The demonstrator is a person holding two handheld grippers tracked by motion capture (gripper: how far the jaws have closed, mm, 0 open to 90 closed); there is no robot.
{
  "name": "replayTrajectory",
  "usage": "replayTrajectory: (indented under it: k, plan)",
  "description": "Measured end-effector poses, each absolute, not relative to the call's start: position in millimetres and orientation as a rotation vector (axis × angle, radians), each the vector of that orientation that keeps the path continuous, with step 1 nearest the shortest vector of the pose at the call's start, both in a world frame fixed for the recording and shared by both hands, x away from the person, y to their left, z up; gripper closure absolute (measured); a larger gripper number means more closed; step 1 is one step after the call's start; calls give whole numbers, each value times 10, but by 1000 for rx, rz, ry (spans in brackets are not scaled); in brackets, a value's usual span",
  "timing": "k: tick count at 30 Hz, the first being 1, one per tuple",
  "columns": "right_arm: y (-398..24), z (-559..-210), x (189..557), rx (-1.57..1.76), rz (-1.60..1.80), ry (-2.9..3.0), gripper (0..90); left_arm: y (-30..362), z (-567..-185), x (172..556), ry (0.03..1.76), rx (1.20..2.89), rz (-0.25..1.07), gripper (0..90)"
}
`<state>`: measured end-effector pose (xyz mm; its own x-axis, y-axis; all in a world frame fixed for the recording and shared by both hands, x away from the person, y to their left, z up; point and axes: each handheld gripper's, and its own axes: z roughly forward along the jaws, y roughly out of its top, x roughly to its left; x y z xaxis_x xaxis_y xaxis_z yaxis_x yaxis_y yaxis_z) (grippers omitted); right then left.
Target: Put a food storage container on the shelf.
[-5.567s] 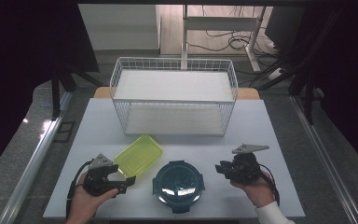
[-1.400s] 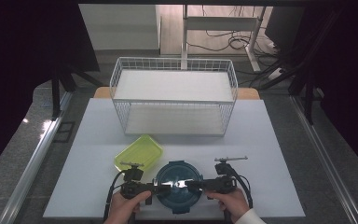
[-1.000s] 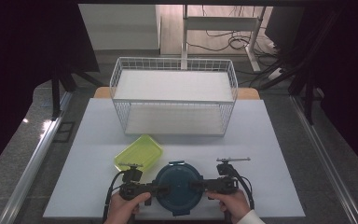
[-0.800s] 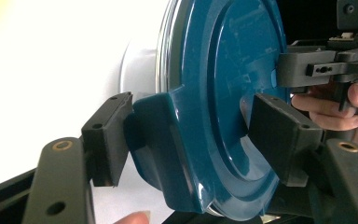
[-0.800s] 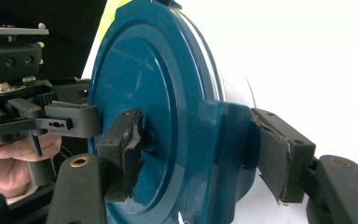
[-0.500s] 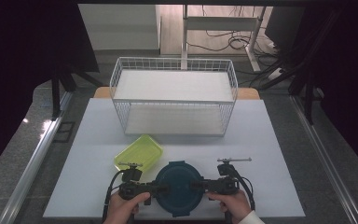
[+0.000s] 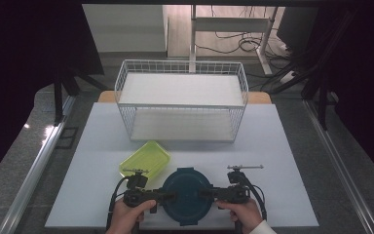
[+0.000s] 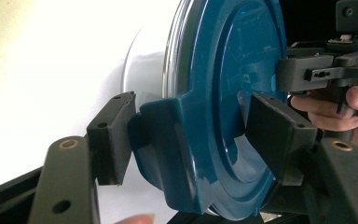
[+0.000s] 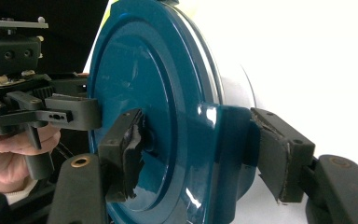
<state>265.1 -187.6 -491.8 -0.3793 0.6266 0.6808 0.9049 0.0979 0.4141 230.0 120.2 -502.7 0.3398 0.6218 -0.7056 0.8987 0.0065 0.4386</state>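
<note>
A round container with a dark blue lid (image 7: 186,195) sits at the table's near edge, between my two grippers. My left gripper (image 7: 168,196) comes in from the left. Its jaws are shut on the lid's left latch tab (image 8: 161,140), one pad against the tab's outside and the other on top of the lid (image 8: 233,93). From the right, my right gripper (image 7: 205,194) is shut on the opposite latch tab (image 9: 228,140) the same way. One of its pads lies on the lid's top (image 9: 144,79).
A yellow-green shallow tray (image 7: 145,159) lies just behind and left of the container. A white wire basket (image 7: 182,62) stands at the back of the white table (image 7: 282,146). To the right of the container the tabletop is bare.
Several seconds ago the grippers were apart at the table's sides; they have come in onto the container's two tabs. The glare on the lid has gone. Over the last second nothing visibly moved.
</note>
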Motion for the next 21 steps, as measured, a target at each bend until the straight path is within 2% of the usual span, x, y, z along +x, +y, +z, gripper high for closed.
replayTrajectory:
  k: [21]
  plan:
    - [-1863,-4822,2664,-1480,-1218,-2089,372,1194,-4898,2293,1344,1733,-320,365]
